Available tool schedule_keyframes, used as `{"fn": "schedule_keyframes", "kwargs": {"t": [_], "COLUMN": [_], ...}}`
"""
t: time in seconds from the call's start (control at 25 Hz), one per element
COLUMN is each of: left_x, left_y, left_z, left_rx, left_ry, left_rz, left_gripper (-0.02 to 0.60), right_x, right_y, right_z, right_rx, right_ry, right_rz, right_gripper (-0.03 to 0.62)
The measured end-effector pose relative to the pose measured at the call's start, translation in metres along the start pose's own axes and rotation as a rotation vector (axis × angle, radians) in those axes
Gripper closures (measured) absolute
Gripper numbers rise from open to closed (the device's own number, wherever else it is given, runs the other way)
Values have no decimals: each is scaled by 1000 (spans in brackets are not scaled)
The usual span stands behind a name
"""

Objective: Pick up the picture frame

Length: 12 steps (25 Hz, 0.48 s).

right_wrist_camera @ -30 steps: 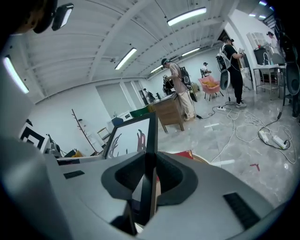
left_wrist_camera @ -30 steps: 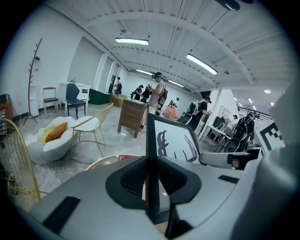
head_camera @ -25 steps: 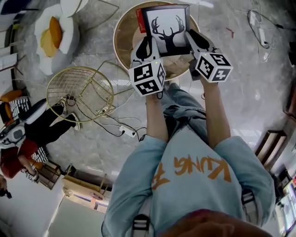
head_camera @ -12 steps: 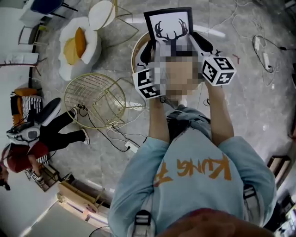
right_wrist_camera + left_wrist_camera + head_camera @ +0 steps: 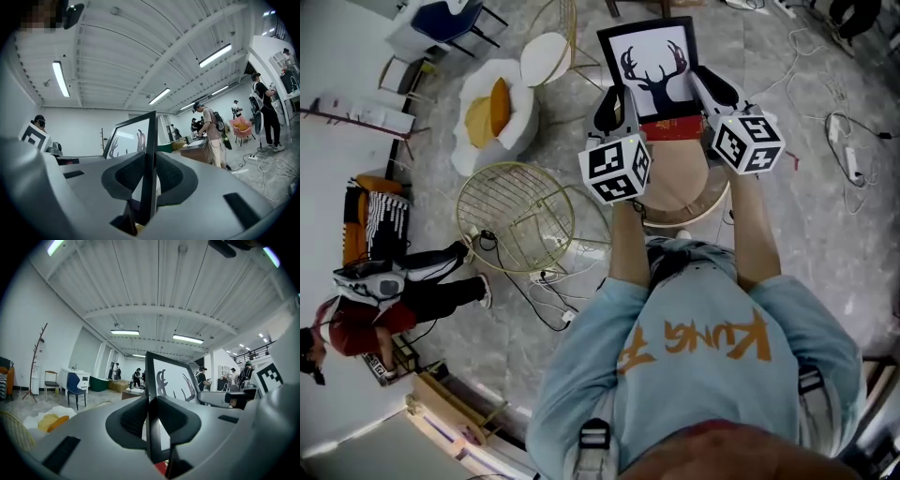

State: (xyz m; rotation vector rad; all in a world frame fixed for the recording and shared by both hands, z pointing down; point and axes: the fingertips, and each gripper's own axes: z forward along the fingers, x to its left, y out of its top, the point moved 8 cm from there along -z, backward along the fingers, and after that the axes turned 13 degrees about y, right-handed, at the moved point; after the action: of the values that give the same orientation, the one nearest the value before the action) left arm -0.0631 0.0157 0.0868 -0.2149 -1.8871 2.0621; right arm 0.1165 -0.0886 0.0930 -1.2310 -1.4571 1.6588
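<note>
The picture frame [image 5: 651, 67] is black-rimmed with a black antler print on white. It hangs in the air above a round wooden table [image 5: 680, 192], held upright by its two side edges. My left gripper [image 5: 616, 105] is shut on the frame's left edge, and the left gripper view shows that rim [image 5: 152, 399] pinched between the dark pads. My right gripper [image 5: 712, 92] is shut on the right edge, where the rim [image 5: 149, 154] stands between its pads in the right gripper view. Both grippers point level.
A red flat thing [image 5: 671, 129] shows just under the frame, over the table. A gold wire chair [image 5: 514, 216] and a white flower-shaped seat [image 5: 492, 108] stand to the left. A person [image 5: 389, 291] sits at far left. Cables [image 5: 844, 141] lie on the floor at right.
Both grippers have risen together with the frame between them. The frame has come up off the round table, which now lies farther below it.
</note>
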Motion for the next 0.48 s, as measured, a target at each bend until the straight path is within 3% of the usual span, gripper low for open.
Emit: {"fn": "schedule_keyframes", "kwargs": {"t": [0.24, 0.48], "left_x": [1, -9], "left_y": [23, 37], "left_z": [5, -14], "left_rx": [-63, -83], "left_ry": [48, 40], "left_rz": [13, 18], "left_gripper": [501, 500], "right_x": [-4, 7], "right_y": [21, 38], "right_z": [17, 0], "right_rx": [-39, -50], "right_ry": [70, 79], "right_rz": [-33, -54], "right_gripper": [525, 525]}}
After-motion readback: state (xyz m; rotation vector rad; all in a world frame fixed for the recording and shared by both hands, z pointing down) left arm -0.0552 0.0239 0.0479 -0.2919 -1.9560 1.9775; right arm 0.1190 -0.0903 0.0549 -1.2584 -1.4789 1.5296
